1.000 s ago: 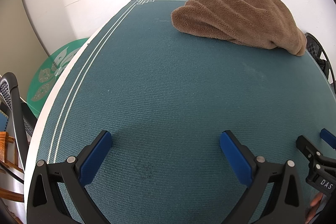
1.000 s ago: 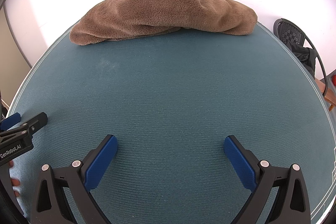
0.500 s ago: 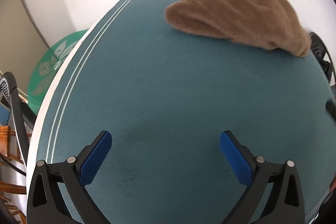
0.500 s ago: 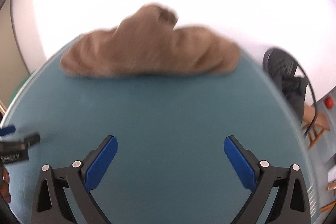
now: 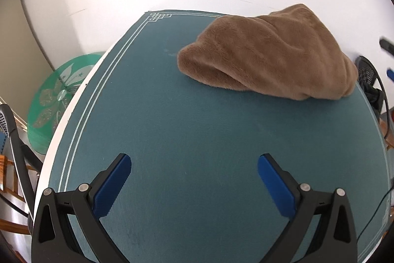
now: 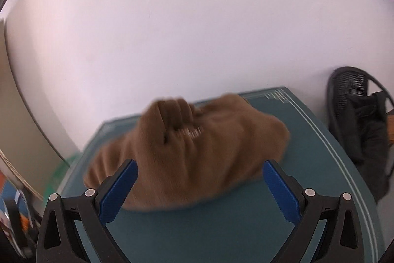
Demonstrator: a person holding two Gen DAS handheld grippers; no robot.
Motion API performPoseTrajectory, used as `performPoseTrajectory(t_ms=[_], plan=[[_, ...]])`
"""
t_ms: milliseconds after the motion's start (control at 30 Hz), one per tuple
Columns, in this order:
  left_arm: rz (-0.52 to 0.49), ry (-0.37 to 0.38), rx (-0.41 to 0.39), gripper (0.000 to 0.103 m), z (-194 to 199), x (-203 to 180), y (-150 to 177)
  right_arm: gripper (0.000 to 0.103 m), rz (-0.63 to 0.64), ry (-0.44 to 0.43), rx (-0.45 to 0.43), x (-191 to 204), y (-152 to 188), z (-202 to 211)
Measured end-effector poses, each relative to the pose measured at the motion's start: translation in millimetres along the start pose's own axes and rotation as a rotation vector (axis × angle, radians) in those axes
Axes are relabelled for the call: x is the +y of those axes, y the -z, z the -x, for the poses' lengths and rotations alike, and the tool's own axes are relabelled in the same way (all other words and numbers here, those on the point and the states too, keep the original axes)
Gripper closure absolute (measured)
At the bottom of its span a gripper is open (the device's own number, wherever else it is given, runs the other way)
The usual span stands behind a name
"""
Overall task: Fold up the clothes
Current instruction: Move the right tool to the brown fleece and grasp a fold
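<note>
Brown garment [image 6: 187, 154] bunched on teal mat [image 5: 197, 139]; right gripper [image 6: 199, 186] spread just before it, left gripper [image 5: 194, 179] spread, well short.

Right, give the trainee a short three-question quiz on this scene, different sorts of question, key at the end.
1. True or false: the left tongs are shut on the brown garment.
2. Multiple choice: the garment lies on (A) a bare wooden floor, (B) a teal mat with white border lines, (C) a chair seat.
3. Fill in: the right tongs are open, with the garment just ahead of the ____ pads.

Key: 1 false, they are open and well short of it; 2 B; 3 blue.
</note>
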State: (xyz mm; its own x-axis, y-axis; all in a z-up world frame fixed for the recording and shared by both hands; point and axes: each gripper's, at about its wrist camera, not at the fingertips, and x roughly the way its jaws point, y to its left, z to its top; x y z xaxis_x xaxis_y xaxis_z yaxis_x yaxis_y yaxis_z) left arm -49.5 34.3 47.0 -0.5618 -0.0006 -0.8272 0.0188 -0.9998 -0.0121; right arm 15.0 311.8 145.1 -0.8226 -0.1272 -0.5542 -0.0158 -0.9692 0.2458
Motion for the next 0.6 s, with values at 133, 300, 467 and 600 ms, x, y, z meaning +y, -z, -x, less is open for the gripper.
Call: performPoseTrajectory(t_ms=[133,300,467,600], plan=[[0.028,0.010,0.013,0.000,-11.2,4.3,-3.1,0.000,-0.056,-0.105,0.050,-0.7,-19.6,-43.0],[0.056,0.005,0.047,0.000,-25.7,15.0,0.3,0.000,-0.046,-0.128,0.108,7.3,-28.6,-98.5],[0.098,0.008,0.083,0.000,-37.1,29.0,5.1,0.000,-0.036,-0.145,0.144,17.0,-34.5,-137.2],[0.100,-0.007,0.068,0.000,-40.5,34.9,6.5,0.000,-0.003,-0.120,0.167,28.2,-39.9,-163.1]])
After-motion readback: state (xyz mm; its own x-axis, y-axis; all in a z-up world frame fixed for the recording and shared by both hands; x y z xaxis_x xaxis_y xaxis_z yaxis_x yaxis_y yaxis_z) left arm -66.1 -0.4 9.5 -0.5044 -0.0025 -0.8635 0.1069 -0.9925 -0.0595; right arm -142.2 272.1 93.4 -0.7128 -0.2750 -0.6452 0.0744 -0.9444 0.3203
